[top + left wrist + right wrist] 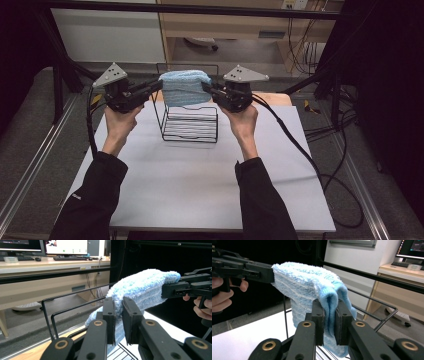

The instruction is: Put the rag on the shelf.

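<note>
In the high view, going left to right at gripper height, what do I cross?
Left gripper → blue towel, stretched between the two grippers over the black wire rack → right gripper.

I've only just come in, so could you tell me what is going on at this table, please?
A person is holding a folded light blue towel stretched between two hand-held grippers. The left gripper is shut on one end of it and the right gripper on the other. The towel hangs over the top of a black wire rack that stands on the white table, apparently draped across an upper bar of the rack, though the contact is hard to make out. Both grips are on, so nothing has been released.
</note>
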A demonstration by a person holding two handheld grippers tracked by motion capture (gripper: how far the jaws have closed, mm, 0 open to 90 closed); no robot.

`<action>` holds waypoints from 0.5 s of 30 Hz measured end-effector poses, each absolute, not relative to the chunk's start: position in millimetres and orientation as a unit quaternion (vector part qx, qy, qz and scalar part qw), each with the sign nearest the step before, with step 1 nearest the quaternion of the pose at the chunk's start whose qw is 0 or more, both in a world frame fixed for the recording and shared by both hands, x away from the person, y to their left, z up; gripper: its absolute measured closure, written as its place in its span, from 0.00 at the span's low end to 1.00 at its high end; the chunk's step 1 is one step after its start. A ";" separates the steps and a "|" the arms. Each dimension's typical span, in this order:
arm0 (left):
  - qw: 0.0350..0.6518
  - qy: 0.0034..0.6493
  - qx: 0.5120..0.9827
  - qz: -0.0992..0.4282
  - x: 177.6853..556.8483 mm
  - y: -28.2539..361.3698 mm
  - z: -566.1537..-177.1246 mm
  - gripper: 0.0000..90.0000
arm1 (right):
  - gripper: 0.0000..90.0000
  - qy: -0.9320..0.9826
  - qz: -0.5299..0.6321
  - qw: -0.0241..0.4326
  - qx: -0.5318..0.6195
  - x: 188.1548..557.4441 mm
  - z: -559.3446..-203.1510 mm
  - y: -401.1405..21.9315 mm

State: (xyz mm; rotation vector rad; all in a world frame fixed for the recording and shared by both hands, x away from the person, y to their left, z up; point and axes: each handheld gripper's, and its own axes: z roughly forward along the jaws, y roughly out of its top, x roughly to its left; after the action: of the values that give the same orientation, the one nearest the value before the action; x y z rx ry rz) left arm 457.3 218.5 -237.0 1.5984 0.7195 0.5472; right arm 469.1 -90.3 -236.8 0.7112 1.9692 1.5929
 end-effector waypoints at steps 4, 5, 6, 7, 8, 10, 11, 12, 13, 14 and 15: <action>0.596 0.317 0.699 0.237 453.8 219.9 -233.4 0.87 | 0.89 0.731 0.580 0.255 0.254 465.4 -239.3 -88.7; 0.593 0.320 0.700 0.237 452.8 220.6 -231.7 0.87 | 0.89 0.732 0.579 0.256 0.252 464.7 -240.1 -88.6; 0.590 0.323 0.700 0.238 451.9 221.6 -229.3 0.86 | 0.89 0.732 0.579 0.254 0.253 464.1 -241.0 -89.0; 0.589 0.326 0.700 0.238 451.1 223.1 -226.5 0.86 | 0.89 0.731 0.581 0.252 0.254 464.2 -242.2 -89.6; 0.588 0.331 0.698 0.239 450.7 224.7 -223.1 0.86 | 0.89 0.732 0.580 0.249 0.254 464.5 -243.5 -90.5; 0.585 0.344 0.693 0.242 451.2 227.7 -215.2 0.86 | 0.89 0.732 0.581 0.246 0.256 464.7 -246.1 -91.5; 0.584 0.350 0.692 0.240 452.5 228.7 -211.4 0.86 | 0.89 0.733 0.581 0.245 0.256 464.8 -246.9 -91.6; 0.581 0.355 0.692 0.240 454.1 229.1 -207.7 0.86 | 0.89 0.733 0.581 0.245 0.255 464.9 -247.6 -91.6; 0.577 0.360 0.692 0.240 455.8 228.7 -204.5 0.88 | 0.89 0.734 0.580 0.246 0.254 464.6 -247.9 -91.4; 0.573 0.363 0.694 0.239 457.9 227.9 -201.6 0.88 | 0.89 0.734 0.580 0.246 0.254 464.4 -248.1 -91.1; 0.570 0.365 0.697 0.237 460.0 226.3 -199.0 0.89 | 0.89 0.734 0.580 0.246 0.253 464.3 -248.2 -90.8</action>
State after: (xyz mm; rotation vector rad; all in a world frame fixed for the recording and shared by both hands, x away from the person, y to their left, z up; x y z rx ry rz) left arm 460.0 226.3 -199.0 1.6350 0.8576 0.5571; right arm 464.3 -90.8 -248.2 0.6913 2.0025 1.5819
